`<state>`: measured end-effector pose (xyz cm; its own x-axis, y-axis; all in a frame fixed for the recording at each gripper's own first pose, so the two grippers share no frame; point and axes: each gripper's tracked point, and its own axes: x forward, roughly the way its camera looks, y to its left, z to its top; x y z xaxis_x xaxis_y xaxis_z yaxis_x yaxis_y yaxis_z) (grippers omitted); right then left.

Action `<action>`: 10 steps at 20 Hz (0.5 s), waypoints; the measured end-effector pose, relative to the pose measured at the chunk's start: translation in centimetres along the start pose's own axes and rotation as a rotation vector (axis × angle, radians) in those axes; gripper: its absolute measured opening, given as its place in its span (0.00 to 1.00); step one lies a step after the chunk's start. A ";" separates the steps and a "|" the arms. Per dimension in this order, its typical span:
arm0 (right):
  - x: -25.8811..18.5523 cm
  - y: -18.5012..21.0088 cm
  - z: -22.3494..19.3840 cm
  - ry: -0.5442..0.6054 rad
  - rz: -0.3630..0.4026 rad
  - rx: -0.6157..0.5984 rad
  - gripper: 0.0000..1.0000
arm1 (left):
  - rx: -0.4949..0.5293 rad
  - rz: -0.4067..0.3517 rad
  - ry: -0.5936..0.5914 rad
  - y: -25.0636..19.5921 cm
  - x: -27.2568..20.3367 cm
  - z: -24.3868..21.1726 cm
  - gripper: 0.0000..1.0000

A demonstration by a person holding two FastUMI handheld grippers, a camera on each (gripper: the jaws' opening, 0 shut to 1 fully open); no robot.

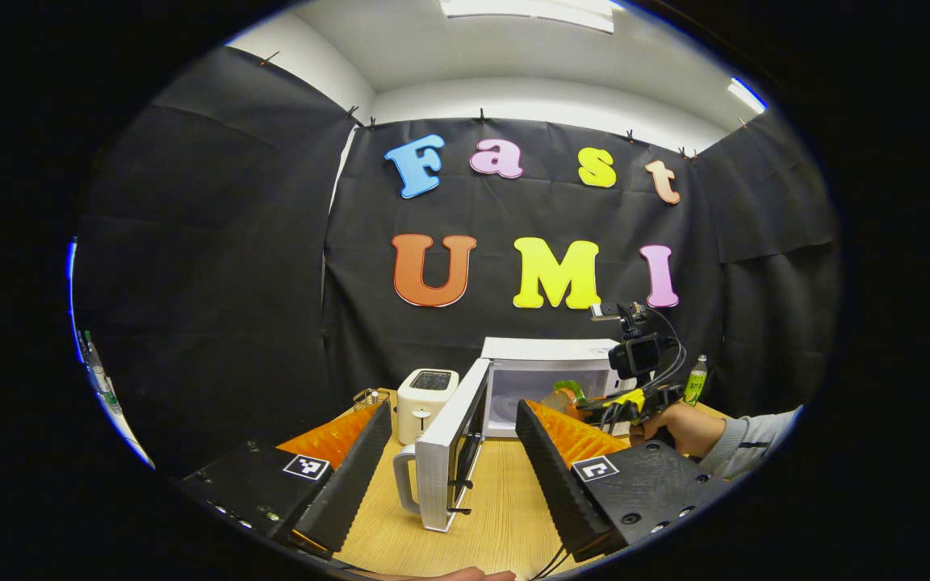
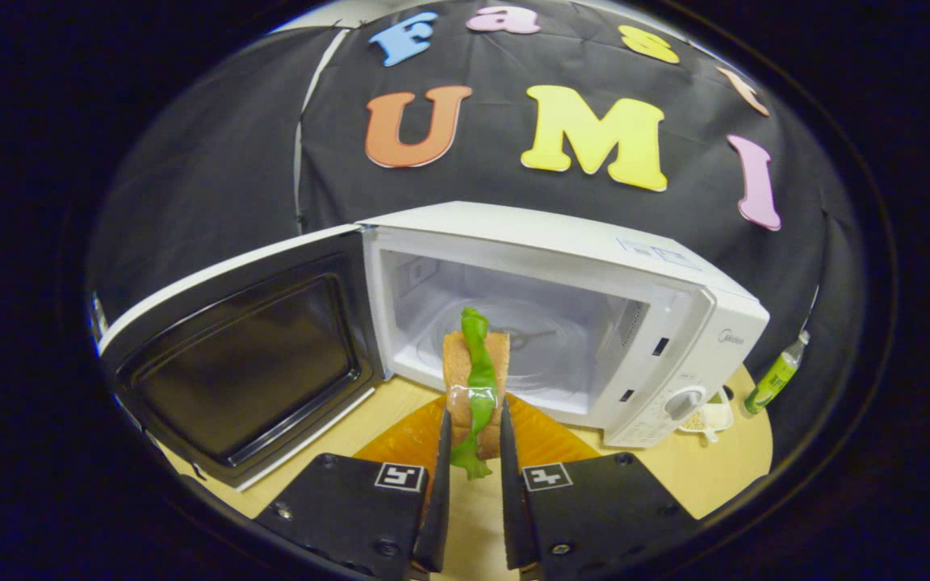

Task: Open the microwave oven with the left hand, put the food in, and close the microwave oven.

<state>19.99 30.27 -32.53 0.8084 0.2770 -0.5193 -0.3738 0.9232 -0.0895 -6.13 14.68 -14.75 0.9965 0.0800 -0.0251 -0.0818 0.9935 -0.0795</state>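
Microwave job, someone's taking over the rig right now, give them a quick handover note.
Left gripper: open, holding nothing, facing the edge of the open door.
Right gripper: shut on the sandwich, held in front of the microwave opening, not yet inside.
Done: door swung wide open.
Left: put the sandwich on the turntable, release, back the right gripper out, close the door with the left.
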 end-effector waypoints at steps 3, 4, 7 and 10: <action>2.5 -0.4 1.3 -0.018 0.001 0.189 0.32 | 0.011 -0.006 0.011 -0.2 -0.3 0.2 0.94; 3.3 -0.7 2.0 -0.038 0.000 0.264 0.32 | 0.014 -0.001 0.013 0.1 -0.3 0.1 0.94; 5.6 -2.0 3.8 -0.104 -0.021 0.491 0.32 | 0.014 0.023 0.019 0.8 -0.1 0.2 0.94; 8.4 -3.2 4.4 -0.156 -0.071 0.686 0.32 | 0.009 0.055 0.019 1.9 -0.2 0.4 0.94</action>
<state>29.99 30.83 -32.85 0.8952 0.1977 -0.3993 0.0113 0.8859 0.4638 -6.44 16.59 -14.44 0.9900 0.1328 -0.0484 -0.1359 0.9883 -0.0689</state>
